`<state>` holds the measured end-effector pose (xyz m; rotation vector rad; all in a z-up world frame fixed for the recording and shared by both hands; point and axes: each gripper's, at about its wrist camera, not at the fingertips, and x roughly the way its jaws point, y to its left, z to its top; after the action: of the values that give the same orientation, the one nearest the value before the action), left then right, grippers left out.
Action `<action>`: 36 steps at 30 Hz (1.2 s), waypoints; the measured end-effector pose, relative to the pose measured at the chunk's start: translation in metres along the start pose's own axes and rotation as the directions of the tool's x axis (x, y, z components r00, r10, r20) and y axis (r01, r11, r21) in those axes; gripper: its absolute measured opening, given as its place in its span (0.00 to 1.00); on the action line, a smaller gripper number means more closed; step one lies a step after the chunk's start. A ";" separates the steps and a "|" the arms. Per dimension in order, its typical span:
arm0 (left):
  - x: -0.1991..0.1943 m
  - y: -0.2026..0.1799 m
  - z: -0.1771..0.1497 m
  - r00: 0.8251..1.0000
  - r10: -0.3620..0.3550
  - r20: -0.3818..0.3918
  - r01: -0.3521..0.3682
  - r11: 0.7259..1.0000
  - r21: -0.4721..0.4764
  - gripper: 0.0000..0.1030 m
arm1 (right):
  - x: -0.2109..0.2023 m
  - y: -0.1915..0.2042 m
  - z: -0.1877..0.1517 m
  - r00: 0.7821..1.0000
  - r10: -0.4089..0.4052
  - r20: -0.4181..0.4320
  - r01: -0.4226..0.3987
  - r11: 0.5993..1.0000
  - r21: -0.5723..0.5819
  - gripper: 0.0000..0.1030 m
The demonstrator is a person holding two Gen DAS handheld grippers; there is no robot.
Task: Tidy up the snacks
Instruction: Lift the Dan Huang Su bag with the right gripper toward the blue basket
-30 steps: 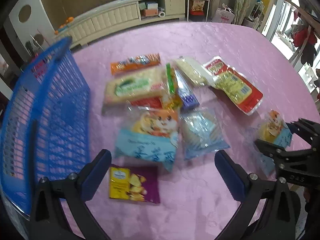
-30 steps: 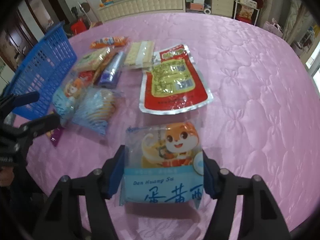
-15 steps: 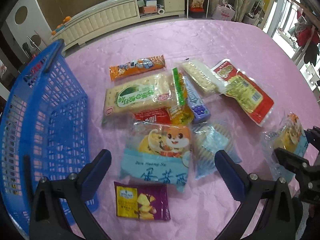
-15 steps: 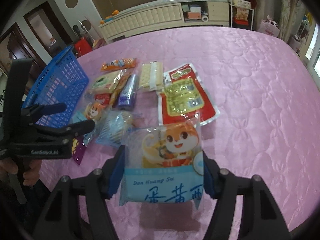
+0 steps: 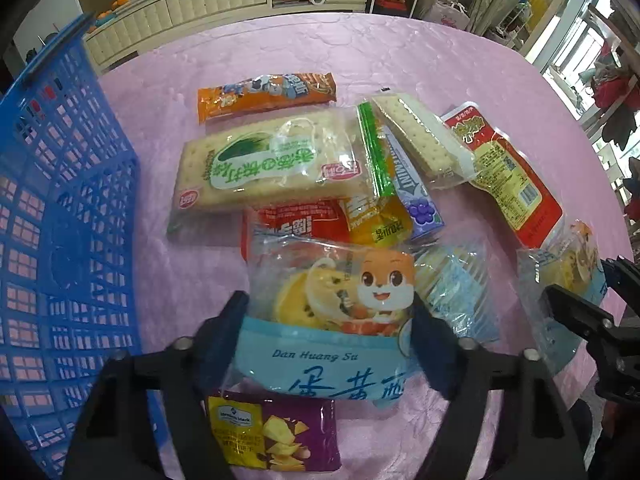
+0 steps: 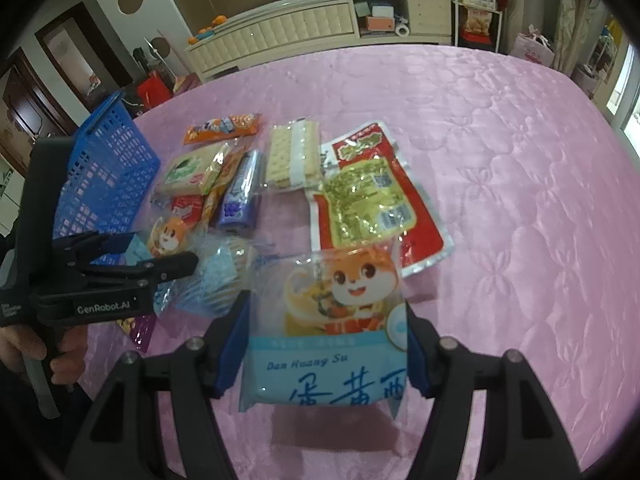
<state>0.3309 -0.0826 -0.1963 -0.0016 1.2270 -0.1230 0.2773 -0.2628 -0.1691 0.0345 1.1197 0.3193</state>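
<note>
Many snack packets (image 5: 276,160) litter a pink quilted tabletop (image 6: 500,168) before a cream sideboard (image 6: 296,28).

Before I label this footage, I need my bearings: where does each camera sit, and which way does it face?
Left wrist: rides the left hand-held gripper, looking steeply down at a squirrel pastry bag its jaws are closing around; its own fingers show.
Right wrist: rides the right hand-held gripper, angled down across the pink table, clamping a second squirrel bag; its fingers and a hand show.
Shared: blue basket, snack pile, each other's gripper.
</note>
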 end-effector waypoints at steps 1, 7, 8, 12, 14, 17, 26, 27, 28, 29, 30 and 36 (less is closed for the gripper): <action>0.000 -0.001 0.000 1.000 -0.001 -0.002 0.001 1.000 -0.003 0.68 | 0.001 0.001 0.001 1.000 -0.011 -0.002 0.011 1.000 0.006 0.68; -0.015 -0.001 -0.007 0.998 -0.068 0.008 0.069 0.997 -0.045 0.65 | -0.010 0.004 0.000 1.000 -0.022 -0.003 0.023 0.999 0.026 0.68; -0.018 -0.003 -0.008 0.997 -0.071 0.014 0.072 0.996 -0.043 0.65 | -0.013 0.005 -0.001 1.000 -0.023 -0.004 0.023 0.999 0.029 0.68; -0.032 -0.020 -0.019 0.996 -0.082 0.027 0.083 0.996 -0.013 0.65 | -0.027 0.009 -0.003 0.999 -0.036 -0.002 0.036 0.999 0.026 0.68; -0.036 -0.026 -0.024 0.996 -0.086 0.029 0.086 0.996 0.003 0.65 | -0.038 0.011 -0.005 0.999 -0.046 0.005 0.046 0.999 0.028 0.68; -0.052 -0.037 -0.036 0.994 -0.095 0.052 0.094 0.995 0.025 0.65 | -0.058 0.016 -0.010 0.998 -0.049 0.028 0.048 0.998 0.036 0.68; -0.115 -0.037 -0.062 0.983 -0.100 0.152 0.091 0.994 0.065 0.65 | -0.115 0.049 -0.024 0.992 -0.064 0.113 0.063 0.998 0.013 0.68; -0.126 -0.038 -0.065 0.981 -0.101 0.165 0.091 0.994 0.067 0.65 | -0.121 0.053 -0.025 0.990 -0.064 0.124 0.063 0.998 0.009 0.68; -0.136 -0.038 -0.067 0.978 -0.103 0.182 0.091 0.993 0.069 0.65 | -0.128 0.058 -0.026 0.989 -0.061 0.137 0.062 0.998 0.001 0.68; -0.142 -0.036 -0.069 0.976 -0.102 0.195 0.090 0.993 0.069 0.65 | -0.134 0.064 -0.027 0.987 -0.058 0.150 0.060 0.998 -0.009 0.68; -0.150 -0.033 -0.071 0.973 -0.102 0.209 0.090 0.994 0.067 0.65 | -0.142 0.071 -0.027 0.984 -0.057 0.167 0.061 0.998 -0.021 0.68; -0.202 -0.012 -0.084 0.953 -0.089 0.290 0.068 0.994 0.081 0.65 | -0.171 0.102 -0.027 0.971 -0.043 0.237 0.057 0.997 -0.050 0.68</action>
<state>0.1838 -0.0700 -0.0344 -0.0074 0.9251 -0.2277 0.1622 -0.2145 -0.0118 -0.0056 0.8743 0.2932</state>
